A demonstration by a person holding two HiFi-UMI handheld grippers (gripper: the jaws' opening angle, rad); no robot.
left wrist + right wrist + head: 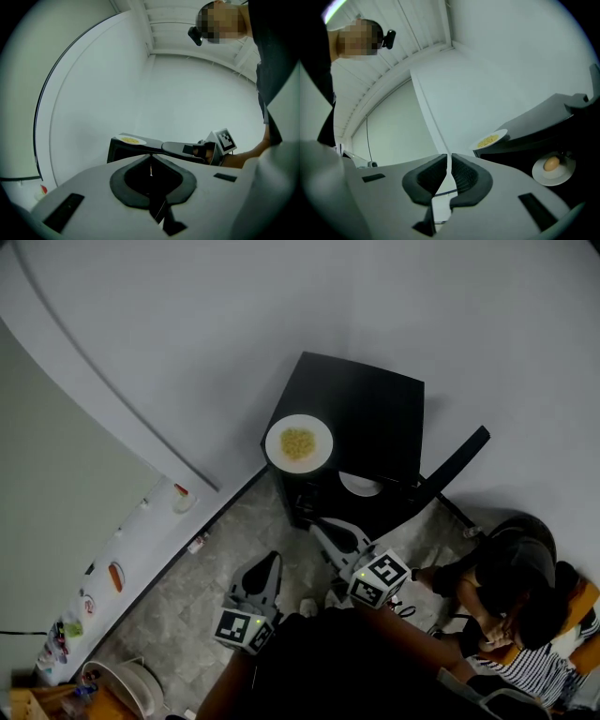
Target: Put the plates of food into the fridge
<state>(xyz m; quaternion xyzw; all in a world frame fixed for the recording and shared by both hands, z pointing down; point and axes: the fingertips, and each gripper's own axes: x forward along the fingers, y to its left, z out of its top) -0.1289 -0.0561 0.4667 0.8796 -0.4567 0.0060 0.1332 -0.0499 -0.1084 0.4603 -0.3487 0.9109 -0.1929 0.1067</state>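
A small black fridge (361,409) stands against the white wall with its door (457,463) swung open to the right. On its top sits a white plate of yellow food (298,443), also seen in the gripper views as the yellow plate (130,139) (490,139). Inside, a second white plate (361,486) holds a tan egg-like piece (552,163). My right gripper (317,524) is shut and empty, its tips just in front of the fridge opening. My left gripper (272,561) hangs lower left over the floor, shut with nothing in it.
A person (516,601) sits on the floor at the right, close to the open door. A white ledge (141,540) with small food items runs along the left. A white bucket (131,688) stands at the bottom left. The floor is grey stone.
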